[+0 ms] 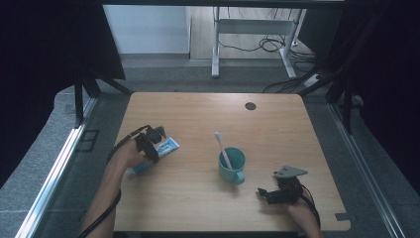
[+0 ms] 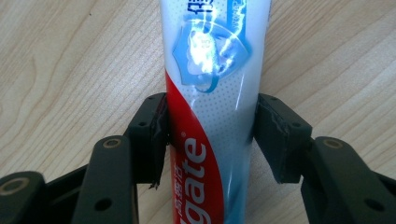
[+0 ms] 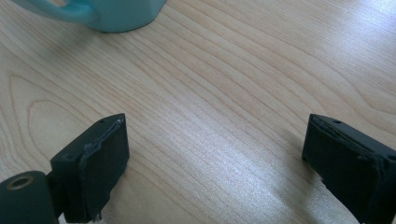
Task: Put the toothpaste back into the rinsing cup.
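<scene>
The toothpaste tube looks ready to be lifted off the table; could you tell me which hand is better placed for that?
Left. In the left gripper view the left claw has a jaw on each side of the toothpaste tube. The right claw is open over bare table near the teal cup, apart from the tube.

My high view's pretty dim, dark at both sides, with the table evenly lit. Glare blows out the toothpaste tube print up close, and the near black jaws look soft.
</scene>
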The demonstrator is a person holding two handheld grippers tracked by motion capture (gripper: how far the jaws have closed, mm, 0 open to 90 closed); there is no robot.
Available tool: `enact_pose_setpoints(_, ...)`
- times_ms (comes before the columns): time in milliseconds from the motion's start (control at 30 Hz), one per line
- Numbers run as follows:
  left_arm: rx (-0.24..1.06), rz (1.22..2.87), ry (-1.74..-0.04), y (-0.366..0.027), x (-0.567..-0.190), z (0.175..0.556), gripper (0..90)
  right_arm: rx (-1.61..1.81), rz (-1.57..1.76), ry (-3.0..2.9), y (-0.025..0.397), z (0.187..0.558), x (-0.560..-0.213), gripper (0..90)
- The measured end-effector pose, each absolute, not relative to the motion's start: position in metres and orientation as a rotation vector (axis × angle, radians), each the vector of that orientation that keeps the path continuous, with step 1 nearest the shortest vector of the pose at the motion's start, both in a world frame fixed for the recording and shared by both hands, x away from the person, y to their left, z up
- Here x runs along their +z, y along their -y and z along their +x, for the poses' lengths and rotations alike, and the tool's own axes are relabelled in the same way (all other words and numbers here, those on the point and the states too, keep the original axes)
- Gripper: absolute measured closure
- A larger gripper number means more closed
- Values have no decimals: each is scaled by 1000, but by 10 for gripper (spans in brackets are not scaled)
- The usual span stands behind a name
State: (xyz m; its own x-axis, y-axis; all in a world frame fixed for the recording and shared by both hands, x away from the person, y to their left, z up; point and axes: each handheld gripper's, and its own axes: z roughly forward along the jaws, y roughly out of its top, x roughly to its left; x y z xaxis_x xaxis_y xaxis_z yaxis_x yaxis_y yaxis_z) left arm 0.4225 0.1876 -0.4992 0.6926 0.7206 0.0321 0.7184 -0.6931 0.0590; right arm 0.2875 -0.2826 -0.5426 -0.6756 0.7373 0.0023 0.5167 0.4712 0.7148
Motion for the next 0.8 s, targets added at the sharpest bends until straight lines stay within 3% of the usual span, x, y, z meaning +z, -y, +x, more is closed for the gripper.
enact_pose_setpoints(233, 76, 2903, -1228, -181, -500, 426, 497, 1018, 1065, -2417, 283, 288, -543, 71)
enact_pose_setpoints(367, 79, 2912, -1220, -180, -498, 425, 566, 1018, 1065, -2417, 283, 288, -543, 71)
enact_pose_setpoints(533, 75, 2874, -1227, -184, -494, 424, 674, 1018, 1065, -2417, 283, 288, -543, 71)
enact_pose_setpoints(800, 35, 2795, -1222, -195, -490, 422, 724, 1018, 1065, -2416, 283, 288, -543, 71)
